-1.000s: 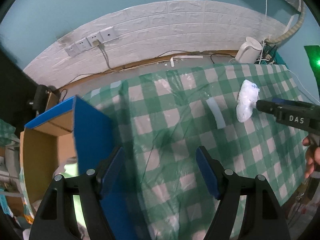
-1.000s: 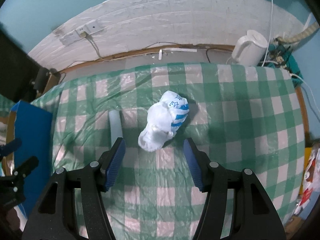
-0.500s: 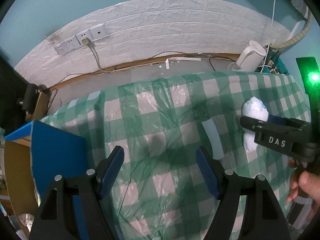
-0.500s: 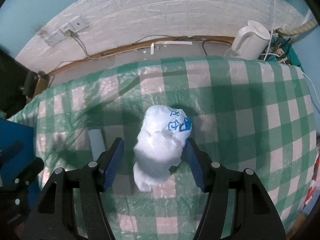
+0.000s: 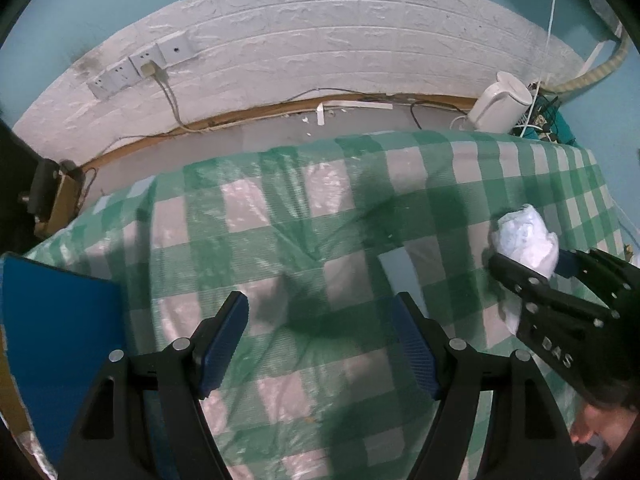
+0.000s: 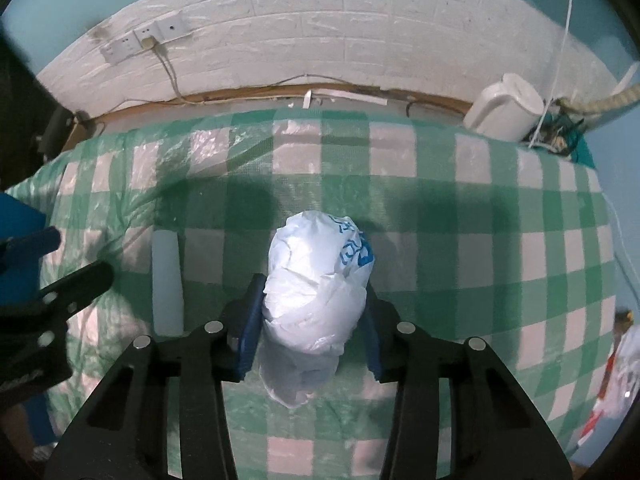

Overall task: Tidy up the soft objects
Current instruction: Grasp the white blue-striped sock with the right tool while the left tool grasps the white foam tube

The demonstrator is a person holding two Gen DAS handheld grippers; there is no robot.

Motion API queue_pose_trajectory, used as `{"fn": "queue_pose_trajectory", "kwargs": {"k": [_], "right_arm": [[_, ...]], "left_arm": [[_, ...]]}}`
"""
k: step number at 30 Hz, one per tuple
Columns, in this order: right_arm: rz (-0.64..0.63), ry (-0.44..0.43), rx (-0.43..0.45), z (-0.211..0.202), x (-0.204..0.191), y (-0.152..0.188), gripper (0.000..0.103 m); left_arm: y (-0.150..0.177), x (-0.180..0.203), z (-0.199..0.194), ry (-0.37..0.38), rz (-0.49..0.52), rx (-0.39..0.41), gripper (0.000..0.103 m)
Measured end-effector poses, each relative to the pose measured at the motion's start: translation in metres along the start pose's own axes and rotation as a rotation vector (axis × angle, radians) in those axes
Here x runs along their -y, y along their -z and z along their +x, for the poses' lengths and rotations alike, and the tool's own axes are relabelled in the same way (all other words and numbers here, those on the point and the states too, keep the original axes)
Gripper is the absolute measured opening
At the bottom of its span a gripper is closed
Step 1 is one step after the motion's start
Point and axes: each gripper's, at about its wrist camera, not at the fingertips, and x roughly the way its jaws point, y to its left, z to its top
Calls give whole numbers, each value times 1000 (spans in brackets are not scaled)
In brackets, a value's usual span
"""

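— Why is the right gripper (image 6: pixel 310 320) clenched round the plastic bag (image 6: pixel 316 292)?
— Squeezing its middle keeps the soft bundle together, mid-bench (image 6: pixel 500 208), far of the pads.
— And the left gripper (image 5: pixel 320 344)?
— Released, holding nothing, near the blue box (image 5: pixel 60 340) at left, probably the bag's destination.

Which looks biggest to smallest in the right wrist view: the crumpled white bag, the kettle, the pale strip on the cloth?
1. crumpled white bag, though it sits nearest the camera, in the right claw, which inflates it.
2. kettle and pale strip look alike in area; not ranked.
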Motion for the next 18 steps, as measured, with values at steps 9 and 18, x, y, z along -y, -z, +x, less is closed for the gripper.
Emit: {"fn": "queue_pose_trajectory", "kwargs": {"k": [9, 18], "right_arm": [[4, 6, 24, -17, 19, 10, 41], [36, -36, 21, -22, 30, 30, 41]], "left_arm": [[-9, 22, 17, 59, -29, -27, 76], [-10, 37, 35, 78, -30, -63, 62]]}}
